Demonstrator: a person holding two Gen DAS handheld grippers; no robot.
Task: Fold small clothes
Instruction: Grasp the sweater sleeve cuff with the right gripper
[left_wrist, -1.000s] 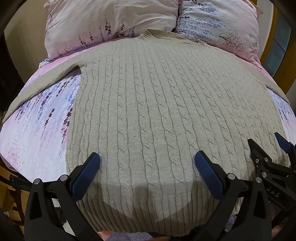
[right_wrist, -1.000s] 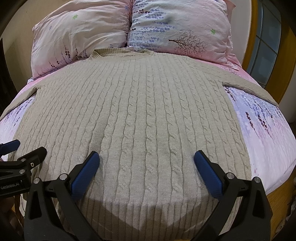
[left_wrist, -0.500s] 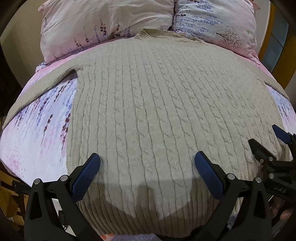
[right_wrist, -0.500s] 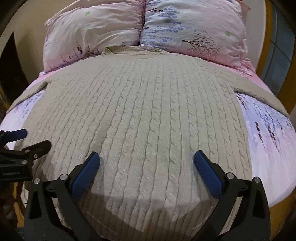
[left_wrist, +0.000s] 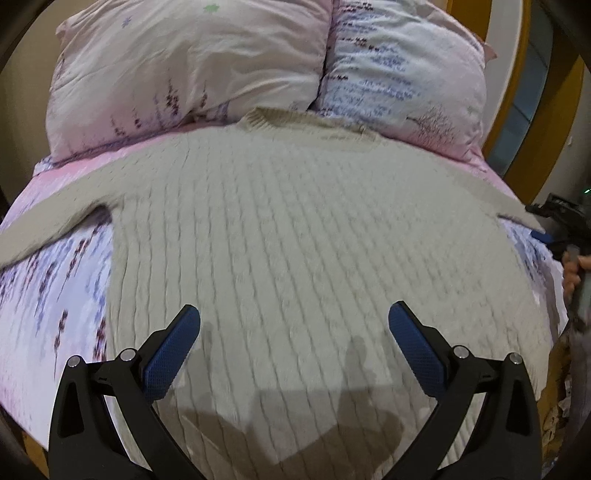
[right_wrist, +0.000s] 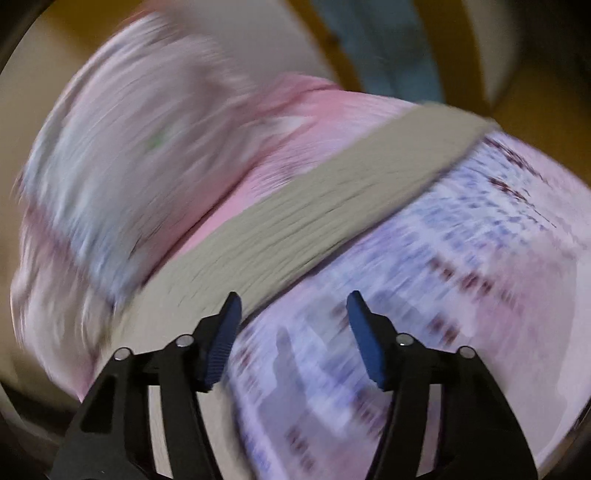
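Sweater (left_wrist: 314, 240) flat on bed (left_wrist: 55, 295), collar at 12 o'clock, unfolded. Left claw (left_wrist: 294, 325) released, hovering over hem. Right claw (right_wrist: 293, 310) released near right sleeve (right_wrist: 314, 206). Suggest pinching sleeve near cuff, folding across body, keeping it taut.
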